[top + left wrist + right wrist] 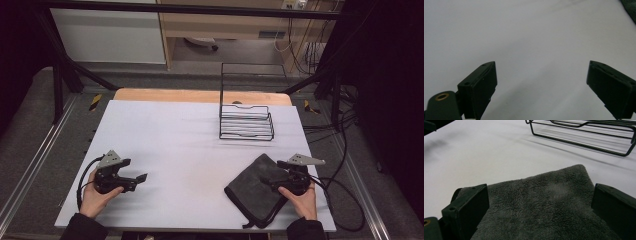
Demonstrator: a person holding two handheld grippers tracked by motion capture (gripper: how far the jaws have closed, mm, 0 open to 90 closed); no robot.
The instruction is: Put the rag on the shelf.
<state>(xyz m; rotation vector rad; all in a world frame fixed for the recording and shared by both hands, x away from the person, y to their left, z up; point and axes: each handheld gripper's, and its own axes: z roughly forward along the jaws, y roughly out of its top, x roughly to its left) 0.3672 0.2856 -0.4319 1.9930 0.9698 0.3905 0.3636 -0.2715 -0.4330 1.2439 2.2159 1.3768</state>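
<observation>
A folded dark grey towel (255, 190) lies on the white table (185, 145) at the front right. My right gripper (276, 176), held by a hand, hovers low over the towel's right part and points left. In the right gripper view its jaws stand wide apart, my right gripper (541, 188) open with the fluffy towel (544, 207) spread beneath and between them, the pads not pressing on it. My left gripper (134, 171) rests at the front left, pointing right. My left gripper (541, 67) is open over bare table, nothing between its fingers.
A black wire rack (246, 122) with a tall back frame stands at the back right of the table; its base bars (584, 137) lie just beyond the towel. Cables trail off both grippers. A wooden edge (165, 95) borders the table's far side.
</observation>
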